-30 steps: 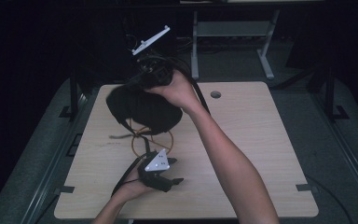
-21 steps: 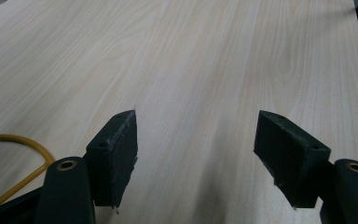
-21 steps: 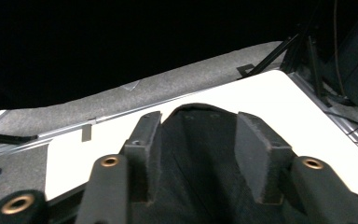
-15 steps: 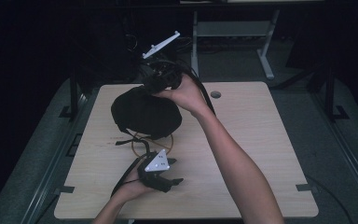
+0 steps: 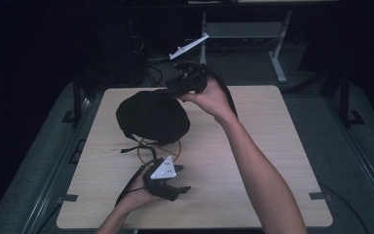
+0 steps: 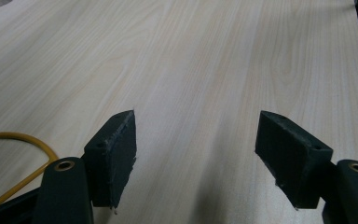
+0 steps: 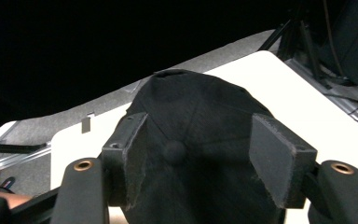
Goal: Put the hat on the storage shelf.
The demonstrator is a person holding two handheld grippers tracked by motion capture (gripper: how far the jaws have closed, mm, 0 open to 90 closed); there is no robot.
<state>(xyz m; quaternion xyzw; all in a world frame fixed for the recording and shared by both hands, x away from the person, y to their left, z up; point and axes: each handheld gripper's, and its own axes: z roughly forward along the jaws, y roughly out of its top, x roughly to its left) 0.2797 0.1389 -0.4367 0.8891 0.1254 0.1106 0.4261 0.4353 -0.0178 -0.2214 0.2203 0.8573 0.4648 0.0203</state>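
At the left of the high view, the left gripper (image 5: 168, 181) rests low on the pale wooden table (image 5: 272, 146) near its front edge, held in the person's left hand (image 5: 139, 195), whose forearm is cut off at the bottom of the frame. In the left gripper view its jaws stand spread wide with bare tabletop between them, pinching nothing; a curve of a yellow ring (image 6: 23, 154) enters at the lower left, cut off by the frame and by the jaw in front of it. In the high view that yellow ring (image 5: 175, 148) lies on the table just behind the left gripper, its far part hidden under a black cap (image 5: 152, 116), and thin dark straps near it are hard to make out. The cap sits on the far left-centre part of the table, a dark rounded mass with little detail in the dim light. To its right, the right gripper (image 5: 187, 83) is held up at the cap's far right edge by the right hand (image 5: 212, 97). In the right gripper view its jaws are spread on either side of the black cap (image 7: 191, 126), over the crown button (image 7: 173, 149); the pads look apart from the cloth, though I cannot tell for certain whether either touches it.
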